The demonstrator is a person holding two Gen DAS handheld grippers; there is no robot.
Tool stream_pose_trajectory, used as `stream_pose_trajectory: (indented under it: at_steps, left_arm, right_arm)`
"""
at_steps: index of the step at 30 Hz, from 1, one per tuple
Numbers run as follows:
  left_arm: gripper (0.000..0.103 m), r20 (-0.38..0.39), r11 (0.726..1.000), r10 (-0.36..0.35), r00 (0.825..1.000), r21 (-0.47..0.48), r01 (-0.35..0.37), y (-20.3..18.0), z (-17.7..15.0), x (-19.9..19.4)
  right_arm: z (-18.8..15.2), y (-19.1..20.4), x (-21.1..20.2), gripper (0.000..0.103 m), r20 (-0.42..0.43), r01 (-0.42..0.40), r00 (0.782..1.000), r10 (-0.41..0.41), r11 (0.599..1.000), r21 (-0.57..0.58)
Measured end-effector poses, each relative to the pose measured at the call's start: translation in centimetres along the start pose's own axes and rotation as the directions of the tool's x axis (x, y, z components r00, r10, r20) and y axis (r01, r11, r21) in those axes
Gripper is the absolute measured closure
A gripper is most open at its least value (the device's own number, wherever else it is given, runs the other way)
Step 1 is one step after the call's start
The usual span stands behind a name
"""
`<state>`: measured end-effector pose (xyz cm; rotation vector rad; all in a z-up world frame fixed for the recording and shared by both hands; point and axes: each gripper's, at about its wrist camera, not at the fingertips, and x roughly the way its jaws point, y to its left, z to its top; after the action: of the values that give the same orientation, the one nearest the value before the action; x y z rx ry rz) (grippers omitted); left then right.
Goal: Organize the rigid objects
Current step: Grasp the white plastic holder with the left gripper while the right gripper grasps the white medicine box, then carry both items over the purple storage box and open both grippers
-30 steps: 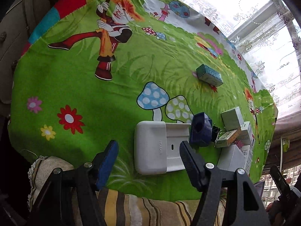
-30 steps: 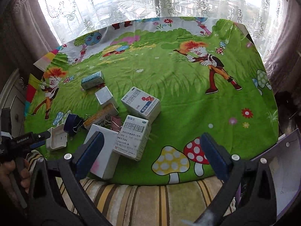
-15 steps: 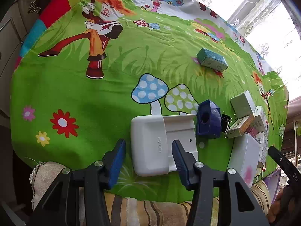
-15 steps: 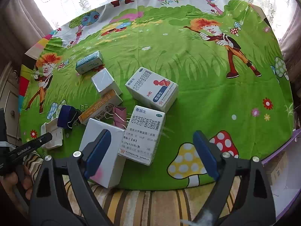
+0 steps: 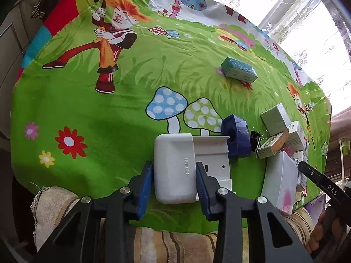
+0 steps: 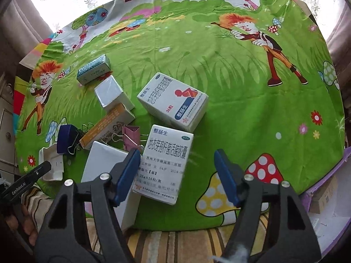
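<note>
A white plastic holder lies on the green cartoon cloth near the front edge. My left gripper is closing on it, with a blue pad against each long side of its raised part. In the right wrist view a white medicine box with dark print lies between the jaws of my right gripper. Those jaws are closing. The left pad sits at the box's left edge and the right pad stands well clear of it.
A dark blue block touches the holder's far end, next to a black binder clip. Around them lie a plain white box, an orange box, a silver box, a teal box, a second medicine box and a pink clip.
The left jaws have narrowed from wide of the holder to its sides. The right gripper has sunk closer to the boxes and its jaws have drawn in.
</note>
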<state>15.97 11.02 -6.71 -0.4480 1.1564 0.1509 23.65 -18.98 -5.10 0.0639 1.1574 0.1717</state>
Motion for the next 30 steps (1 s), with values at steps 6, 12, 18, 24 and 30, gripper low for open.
stream_pose_trajectory:
  at_steps: [6,12,18,24,30]
  left_arm:
    - [0.064,0.023,1.000,-0.016,1.000,-0.005,0.016,0.0,-0.2,-0.6]
    - [0.064,0.060,0.999,-0.034,0.998,-0.022,0.035,0.3,-0.3,-1.5]
    - [0.064,0.116,0.996,-0.059,0.991,-0.056,0.066,0.3,-0.6,-3.2]
    - [0.064,0.135,0.988,-0.155,0.979,-0.009,0.157,-2.6,-1.5,-5.1]
    - [0.064,0.074,0.958,-0.281,0.957,0.081,0.275,-8.2,-3.8,-6.0]
  right_arm:
    - [-0.5,-0.7,0.1,0.059,-0.009,0.014,1.000,-0.014,1.000,0.014]
    - [-1.3,-0.9,-0.9,0.059,0.019,0.005,1.000,-0.005,1.000,0.001]
    - [-2.4,-1.1,-3.4,0.059,0.092,-0.008,0.996,0.010,1.000,-0.017]
    - [-3.8,-1.9,-6.9,0.059,0.184,-0.007,0.983,0.014,0.999,-0.035]
    - [-6.2,-4.5,-10.1,0.059,0.249,-0.003,0.968,0.009,1.000,-0.026]
